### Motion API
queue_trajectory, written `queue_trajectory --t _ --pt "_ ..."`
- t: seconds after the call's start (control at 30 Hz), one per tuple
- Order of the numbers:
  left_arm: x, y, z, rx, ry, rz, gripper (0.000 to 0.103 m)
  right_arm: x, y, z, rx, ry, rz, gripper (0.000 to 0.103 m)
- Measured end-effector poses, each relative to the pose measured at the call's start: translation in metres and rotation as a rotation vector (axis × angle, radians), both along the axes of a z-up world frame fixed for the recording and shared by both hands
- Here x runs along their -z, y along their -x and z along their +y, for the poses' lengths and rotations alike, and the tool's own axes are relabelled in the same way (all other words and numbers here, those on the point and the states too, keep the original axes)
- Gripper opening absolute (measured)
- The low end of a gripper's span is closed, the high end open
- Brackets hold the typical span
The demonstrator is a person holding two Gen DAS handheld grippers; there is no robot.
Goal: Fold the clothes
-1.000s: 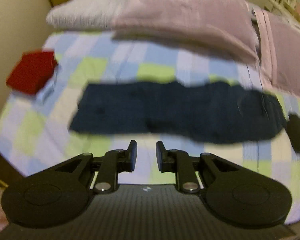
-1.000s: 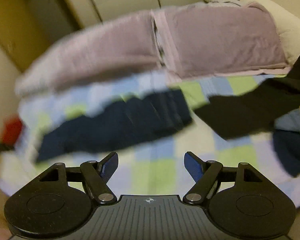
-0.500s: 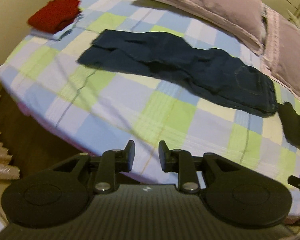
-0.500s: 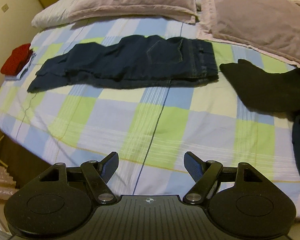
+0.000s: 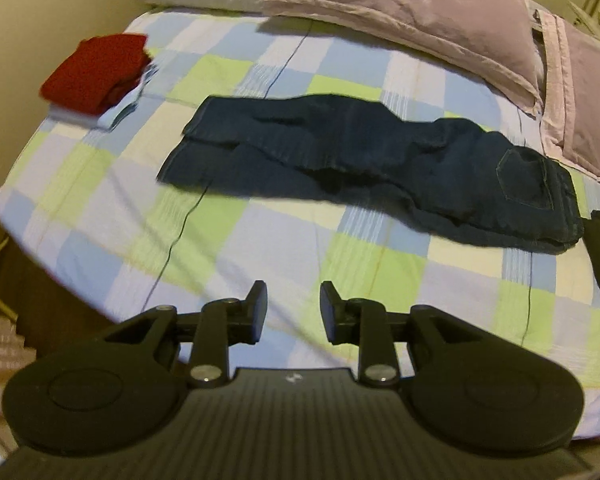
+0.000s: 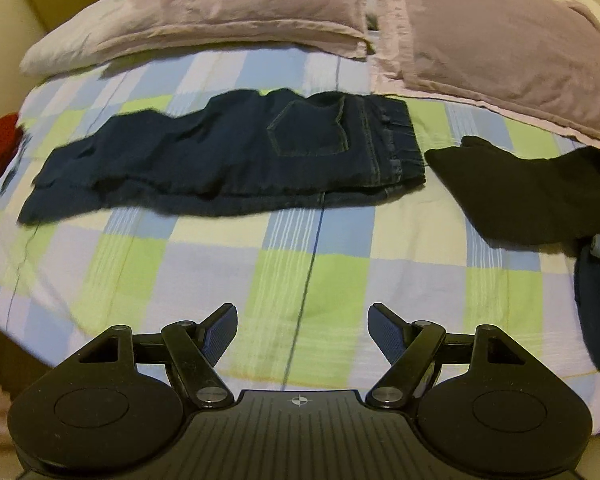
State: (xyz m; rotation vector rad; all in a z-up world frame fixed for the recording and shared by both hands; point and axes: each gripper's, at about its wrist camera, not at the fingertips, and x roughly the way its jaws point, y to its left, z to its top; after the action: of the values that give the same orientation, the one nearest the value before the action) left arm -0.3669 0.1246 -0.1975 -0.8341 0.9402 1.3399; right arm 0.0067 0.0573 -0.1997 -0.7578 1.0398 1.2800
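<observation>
checkered bed (image 6: 300,280) carries dark jeans (image 6: 228,160) lengthwise across, beyond both tools, waistband toward the right. left tool (image 5: 293,307) is opening, empty; right tool (image 6: 302,334) gapes wide, empty, nearer the waistband.

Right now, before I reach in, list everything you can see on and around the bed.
jeans: one, dark blue, laid flat lengthwise across the bed, waistband toward the black garment
black garment: one, black, beside the waistband, apart from it
red garment: one, red, folded, on a light blue item near the wall-side edge
dark blue clothing: a heap, at the bed's edge below the black garment
pillows: two, mauve, along the far edge
bedsheet: one, blue, green and white checks
left gripper: fingers opening, nothing between them
right gripper: fingers wide open, empty
</observation>
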Motion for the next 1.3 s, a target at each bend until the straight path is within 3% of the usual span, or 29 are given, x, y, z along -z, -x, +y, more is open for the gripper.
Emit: queue_trajectory --t 0.1,0.23,0.37,0.43,0.53,0.8,0.93,1.17,1.3 --pt "0.010 0.013 0.034 0.025 0.011 -0.035 0.025 -0.001 0.005 0.016 0.077 -0.021 -0.005 0.076" --pt "0.027 0.037 0.080 0.034 0.043 -0.093 0.025 0.002 -0.006 0.021 0.273 -0.066 0.046 0.076" --pt "0.051 0.057 0.117 0.039 0.067 -0.146 0.025 0.005 -0.028 0.006 0.506 -0.156 0.183 0.076" --pt "0.065 0.065 0.134 0.024 0.079 -0.162 0.025 0.013 -0.039 0.000 0.608 -0.201 0.265 0.056" --pt "0.085 0.074 0.153 -0.021 0.089 -0.204 0.025 0.031 -0.057 0.001 0.721 -0.242 0.373 0.056" --pt "0.156 0.078 0.200 -0.169 0.057 -0.306 0.027 0.119 -0.107 0.049 0.824 -0.298 0.586 0.056" --pt "0.186 0.078 0.219 -0.252 0.038 -0.414 0.028 0.170 -0.130 0.076 0.857 -0.324 0.668 0.056" --pt "0.229 0.077 0.222 -0.400 0.067 -0.652 0.032 0.214 -0.148 0.100 0.867 -0.350 0.688 0.056" --pt "0.247 0.071 0.223 -0.446 0.095 -0.683 0.034 0.230 -0.158 0.106 0.880 -0.349 0.702 0.056"
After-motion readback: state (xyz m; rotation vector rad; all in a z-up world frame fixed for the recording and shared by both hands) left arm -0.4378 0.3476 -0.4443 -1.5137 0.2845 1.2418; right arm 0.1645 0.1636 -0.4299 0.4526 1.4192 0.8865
